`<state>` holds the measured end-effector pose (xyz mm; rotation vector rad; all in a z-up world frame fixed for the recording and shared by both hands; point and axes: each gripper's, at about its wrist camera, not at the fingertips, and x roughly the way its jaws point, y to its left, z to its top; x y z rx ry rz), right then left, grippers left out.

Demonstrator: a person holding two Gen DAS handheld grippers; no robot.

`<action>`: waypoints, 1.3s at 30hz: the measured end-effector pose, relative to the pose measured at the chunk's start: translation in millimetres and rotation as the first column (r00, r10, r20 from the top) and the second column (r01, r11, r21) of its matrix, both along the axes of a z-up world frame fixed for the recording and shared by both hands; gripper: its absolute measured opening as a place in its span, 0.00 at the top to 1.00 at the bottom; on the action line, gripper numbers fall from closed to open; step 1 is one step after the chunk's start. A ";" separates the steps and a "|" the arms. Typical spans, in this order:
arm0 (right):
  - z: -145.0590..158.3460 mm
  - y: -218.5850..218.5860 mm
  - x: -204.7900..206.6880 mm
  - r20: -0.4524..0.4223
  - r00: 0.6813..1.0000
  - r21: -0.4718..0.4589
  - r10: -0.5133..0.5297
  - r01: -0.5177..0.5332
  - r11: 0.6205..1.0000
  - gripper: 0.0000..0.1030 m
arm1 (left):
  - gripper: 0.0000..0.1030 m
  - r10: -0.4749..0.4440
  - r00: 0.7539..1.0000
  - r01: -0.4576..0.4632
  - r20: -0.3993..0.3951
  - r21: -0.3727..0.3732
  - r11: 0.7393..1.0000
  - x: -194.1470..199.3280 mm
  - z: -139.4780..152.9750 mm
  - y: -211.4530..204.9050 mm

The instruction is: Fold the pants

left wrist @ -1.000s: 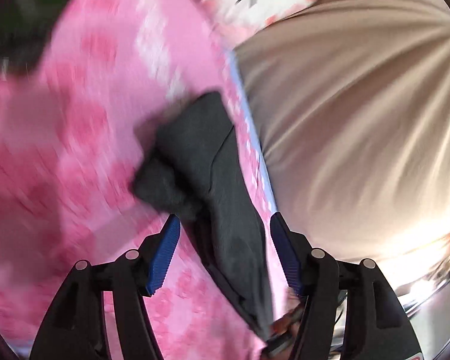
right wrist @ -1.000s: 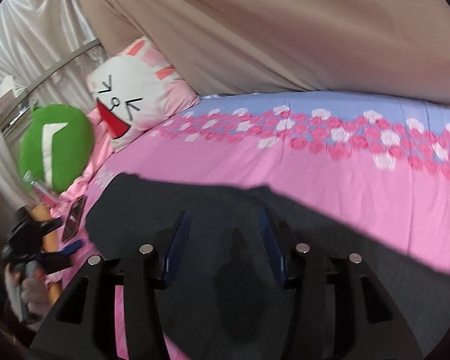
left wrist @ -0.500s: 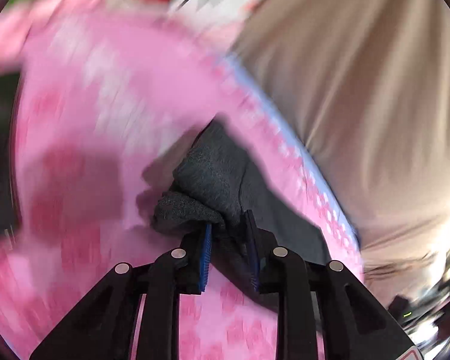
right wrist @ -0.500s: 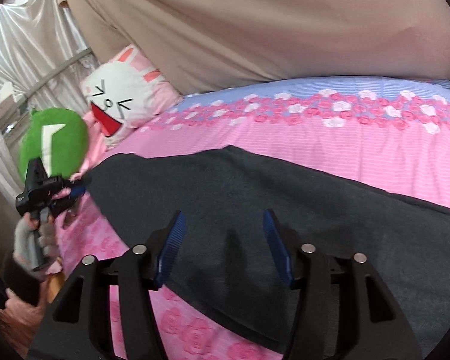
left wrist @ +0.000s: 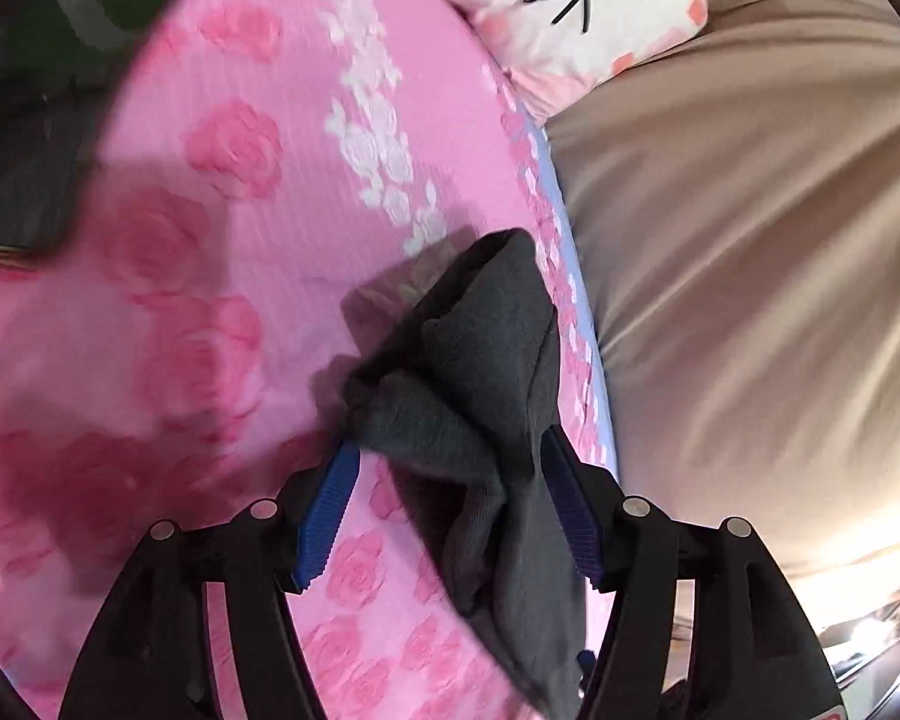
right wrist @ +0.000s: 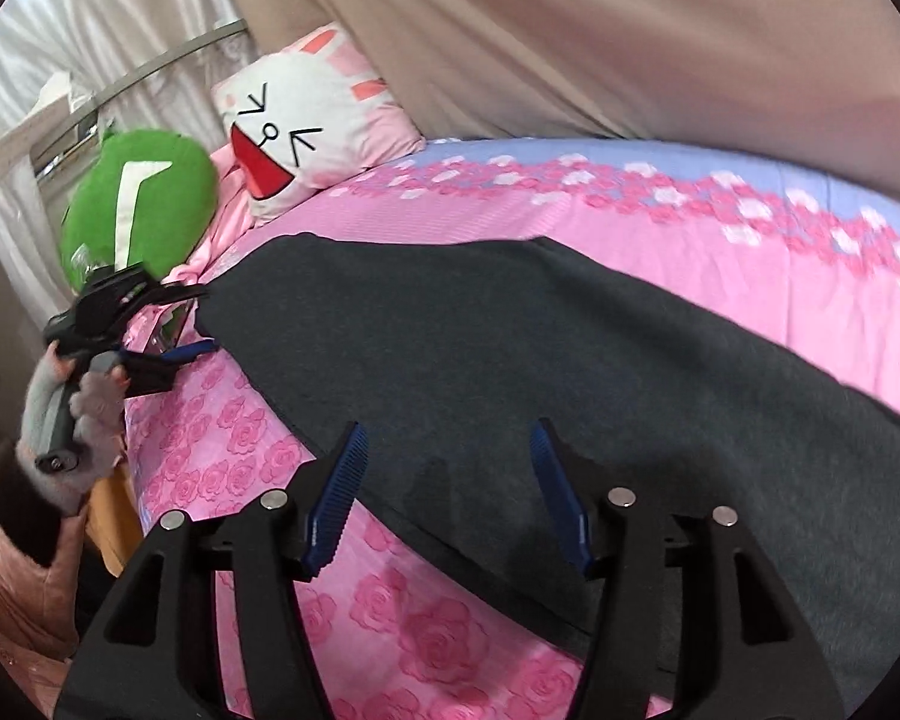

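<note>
Sleeve and glove: at the far left of the right wrist view, a hand (right wrist: pixel 84 414) in a grey glove grips the handle of the left gripper (right wrist: pixel 189 321), with a peach padded sleeve (right wrist: pixel 24 588) below it.
Green cushion: a green cushion (right wrist: pixel 144 198) sits behind that gripper at the head of the bed.
Left jaws: opening right now, blue pads spread wide; a bunched end of the pants (left wrist: pixel 468 384) lies between them, and the pads do not press on it.
Bunched end: in the left wrist view it stands up in a crumpled peak off the bedspread (left wrist: pixel 222 252), touching the inner side of the right-hand pad.
Rabbit pillow: a white and pink pillow (right wrist: pixel 312 126) with a laughing cartoon face leans against the beige curtain (right wrist: pixel 600 30).
Pants: dark grey, spread flat in a long band across the pink rose bedspread, running from the left gripper to the lower right edge of the right wrist view.
Right gripper (right wrist: pixel 447 495): jaws opening, hovering over the near part of the pants, nothing clamped between the blue pads.
Far border: a lilac strip with pink and white flowers runs along the curtain.
</note>
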<state>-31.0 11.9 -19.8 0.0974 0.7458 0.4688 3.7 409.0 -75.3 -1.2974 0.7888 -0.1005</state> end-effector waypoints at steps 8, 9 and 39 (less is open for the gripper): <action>-2.4 -2.4 -1.1 0.000 1.000 0.010 -0.022 0.022 1.000 0.40 | 0.80 -0.135 0.933 0.010 0.335 0.352 0.936 17.7 101.4 -9.1; -2.7 -6.5 -1.8 0.003 1.000 0.015 -0.030 0.030 0.999 0.40 | 0.74 -0.149 0.938 0.003 0.312 0.423 0.906 16.2 103.8 -13.8; -4.4 -384.7 -196.7 0.111 0.448 -0.107 -0.887 0.893 0.437 0.59 | 0.31 -0.316 0.946 0.222 0.072 0.567 0.794 39.0 86.7 -210.8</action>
